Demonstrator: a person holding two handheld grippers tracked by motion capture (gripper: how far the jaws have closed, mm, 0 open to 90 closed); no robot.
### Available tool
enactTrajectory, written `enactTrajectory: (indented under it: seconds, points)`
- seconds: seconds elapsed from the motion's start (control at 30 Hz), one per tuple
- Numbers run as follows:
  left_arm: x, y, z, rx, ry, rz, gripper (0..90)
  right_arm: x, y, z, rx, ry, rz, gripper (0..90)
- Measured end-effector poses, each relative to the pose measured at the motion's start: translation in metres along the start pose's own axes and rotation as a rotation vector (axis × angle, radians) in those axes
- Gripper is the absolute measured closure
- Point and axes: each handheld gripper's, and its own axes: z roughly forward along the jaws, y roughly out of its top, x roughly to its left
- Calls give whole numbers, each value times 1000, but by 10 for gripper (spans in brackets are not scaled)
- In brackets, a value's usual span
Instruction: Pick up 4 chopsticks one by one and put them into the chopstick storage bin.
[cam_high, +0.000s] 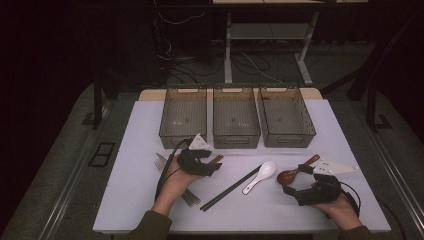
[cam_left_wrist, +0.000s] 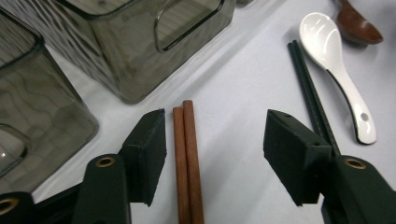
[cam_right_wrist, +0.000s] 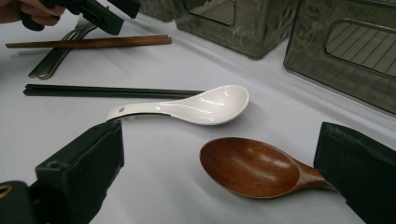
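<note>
A pair of brown wooden chopsticks (cam_left_wrist: 187, 163) lies on the white table (cam_high: 140, 190) between the jaws of my left gripper (cam_left_wrist: 215, 156). The jaws stand apart, the chopsticks close by one pad and well away from the other. In the high view the left gripper (cam_high: 214, 164) sits left of centre, just before the bins. My right gripper (cam_right_wrist: 219, 140) is open around a brown wooden spoon (cam_right_wrist: 250, 167) lying bowl-up; one jaw is near its handle. From above, the right gripper (cam_high: 295, 179) is at the front right by the wooden spoon (cam_high: 291, 175).
Three empty smoked-plastic bins (cam_high: 236, 120) stand in a row at the back. A white ceramic spoon (cam_high: 260, 176) and black chopsticks (cam_high: 230, 189) lie in the middle. Metal forks (cam_high: 162, 164) lie under the left hand. The table's front edge is close to both forearms.
</note>
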Motion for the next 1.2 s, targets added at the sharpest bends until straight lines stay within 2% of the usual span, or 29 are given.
enactTrajectory:
  seconds: [0.2,0.4,0.6,0.87,1.2]
  points:
    - [-1,-5,-13,-54,-13,5,352,0,-1,2,9,13,-7,15]
    - [1,-11,-21,-64,-28,9,299,-2,-1,7,27,13,-20,15]
    - [1,-16,-33,-103,-19,-11,264,-3,0,11,35,18,-31,15]
    - [1,-27,-48,-115,6,6,240,-3,1,11,19,20,-36,15]
    - [1,-43,-70,-134,29,-6,230,-3,2,11,20,12,-33,15]
